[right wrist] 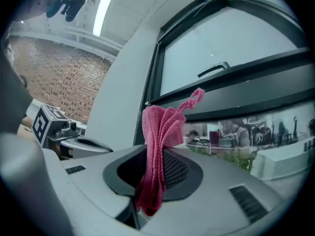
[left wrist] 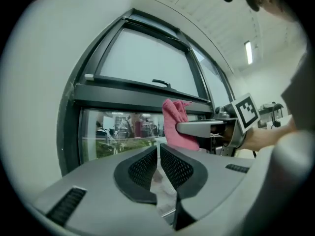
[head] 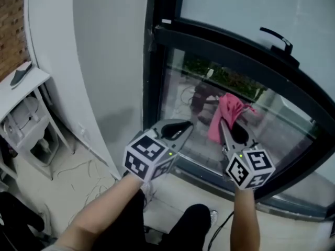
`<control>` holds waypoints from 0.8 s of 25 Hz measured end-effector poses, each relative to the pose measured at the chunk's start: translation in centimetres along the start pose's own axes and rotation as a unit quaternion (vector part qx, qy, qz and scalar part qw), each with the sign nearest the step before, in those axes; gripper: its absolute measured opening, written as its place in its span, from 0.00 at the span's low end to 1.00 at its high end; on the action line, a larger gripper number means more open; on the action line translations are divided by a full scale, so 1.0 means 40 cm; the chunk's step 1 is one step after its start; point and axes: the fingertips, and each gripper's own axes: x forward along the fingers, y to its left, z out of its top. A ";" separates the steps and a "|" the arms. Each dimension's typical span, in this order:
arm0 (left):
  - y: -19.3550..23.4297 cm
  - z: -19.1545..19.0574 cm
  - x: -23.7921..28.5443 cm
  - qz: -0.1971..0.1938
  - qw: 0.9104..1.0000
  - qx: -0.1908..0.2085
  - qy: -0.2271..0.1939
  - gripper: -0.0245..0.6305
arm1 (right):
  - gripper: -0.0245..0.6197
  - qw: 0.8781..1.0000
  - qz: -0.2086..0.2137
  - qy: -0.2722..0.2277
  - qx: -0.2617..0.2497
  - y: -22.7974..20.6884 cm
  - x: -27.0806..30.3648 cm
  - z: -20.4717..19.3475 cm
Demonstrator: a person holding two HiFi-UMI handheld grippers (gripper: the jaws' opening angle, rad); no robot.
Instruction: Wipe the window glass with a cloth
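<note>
Two grippers sit low in front of the window, and I read them from their own cameras first. My right gripper (right wrist: 153, 156) has its jaws clamped on a pink cloth (right wrist: 160, 136), which is bunched into folds and stands up out of the pads with a small loop at its top. My left gripper (left wrist: 158, 154) has its jaws drawn almost together, only a thin slit between the ribbed pads, and nothing sits in it.

From the head view the cloth (head: 229, 113) hangs in front of the lower window glass (head: 277, 140), about midway along the pane and just under the dark cross rail (head: 230, 54). I cannot tell whether the fabric touches the glass or hovers just off it. The right gripper (head: 226, 125) points up into the pane from near the bottom frame edge. The left gripper (head: 184, 128) lies beside it, well apart from the cloth and near the dark upright frame post (head: 153, 82) that closes the pane on that side.

Room to move is mostly to my right, where the pane runs on in a long strip between rail and sill. Above the rail is a frosted upper pane (head: 246, 7) with a black handle (head: 276, 37) standing out from the rail. Left of the post a white wall (head: 99, 56) curves away, with a white table (head: 23, 85) further left
</note>
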 end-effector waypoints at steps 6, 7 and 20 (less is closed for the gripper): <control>0.159 0.022 -0.049 0.050 0.999 0.000 -0.006 0.06 | 0.17 0.999 0.026 -0.014 -0.012 0.068 0.212 0.044; 0.185 0.027 -0.057 0.058 0.998 0.001 -0.006 0.06 | 0.17 0.999 0.030 -0.017 -0.015 0.079 0.249 0.053; 0.407 0.058 -0.126 0.115 0.993 -0.007 -0.004 0.04 | 0.17 1.000 0.019 -0.019 -0.005 0.135 0.687 0.083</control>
